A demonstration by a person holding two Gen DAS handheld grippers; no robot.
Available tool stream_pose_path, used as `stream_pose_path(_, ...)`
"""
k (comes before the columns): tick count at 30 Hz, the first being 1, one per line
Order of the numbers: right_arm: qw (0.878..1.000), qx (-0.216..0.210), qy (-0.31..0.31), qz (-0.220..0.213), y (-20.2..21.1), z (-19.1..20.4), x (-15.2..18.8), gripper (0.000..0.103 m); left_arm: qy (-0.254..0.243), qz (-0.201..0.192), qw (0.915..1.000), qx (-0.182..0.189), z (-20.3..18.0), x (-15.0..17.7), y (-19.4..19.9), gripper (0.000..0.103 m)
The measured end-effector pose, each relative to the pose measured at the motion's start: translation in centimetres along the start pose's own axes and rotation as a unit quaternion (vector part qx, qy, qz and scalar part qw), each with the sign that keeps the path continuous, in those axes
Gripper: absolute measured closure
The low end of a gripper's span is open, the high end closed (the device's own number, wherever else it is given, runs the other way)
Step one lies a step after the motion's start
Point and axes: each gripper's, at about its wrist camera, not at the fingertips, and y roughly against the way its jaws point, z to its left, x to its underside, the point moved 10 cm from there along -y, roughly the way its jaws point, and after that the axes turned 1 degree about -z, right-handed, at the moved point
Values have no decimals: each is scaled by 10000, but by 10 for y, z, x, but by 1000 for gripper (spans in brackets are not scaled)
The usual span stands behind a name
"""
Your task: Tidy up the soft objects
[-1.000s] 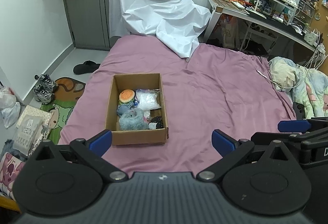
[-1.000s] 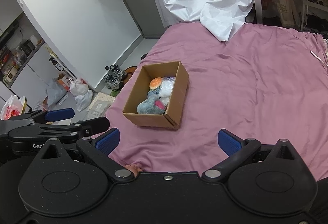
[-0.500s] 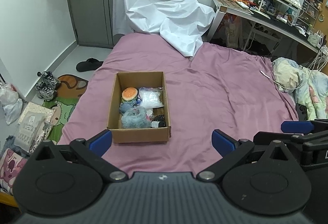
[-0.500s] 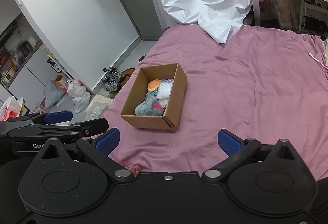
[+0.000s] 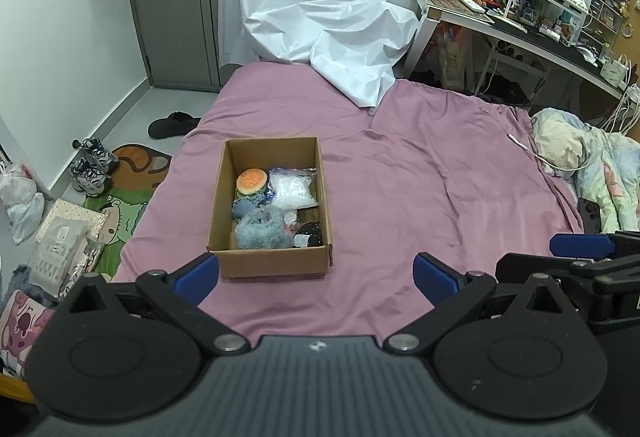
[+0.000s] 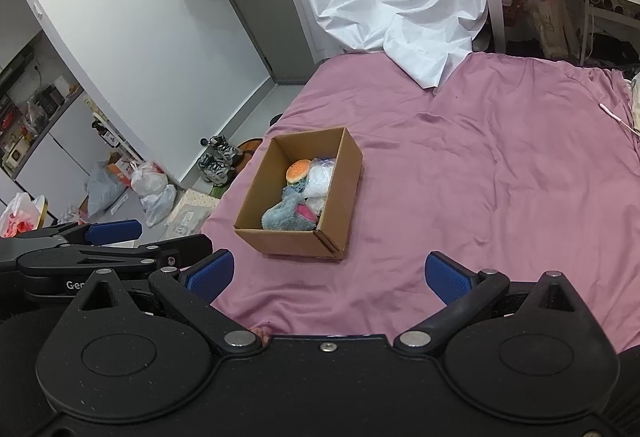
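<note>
Here both grippers have their blue fingers wide apart, holding nothing and touching nothing. The left gripper [image 5: 316,271] sits low in its frame, and so does the right gripper [image 6: 328,275]. Letters "Ge" show on the black arm at the lower left of the right view. The cardboard box [image 5: 272,264] sits in the middle on the purple bedsheet [image 5: 420,177], with a burger toy [image 5: 251,181], a fluffy blue toy [image 5: 260,227] and a clear plastic bag [image 5: 291,191] inside. The box looks a little farther away than a second ago.
</note>
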Motion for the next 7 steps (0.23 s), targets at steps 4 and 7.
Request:
stream_pose_path(4,10000,42,16,-5,-1,-2,-1,0,-22,39,10000,31,-2,0,-3,1)
stream_pose_path(7,9999,149,59,-54,-1,-2,-1,0,-85,26,10000,-4,-3,-1,-3,1)
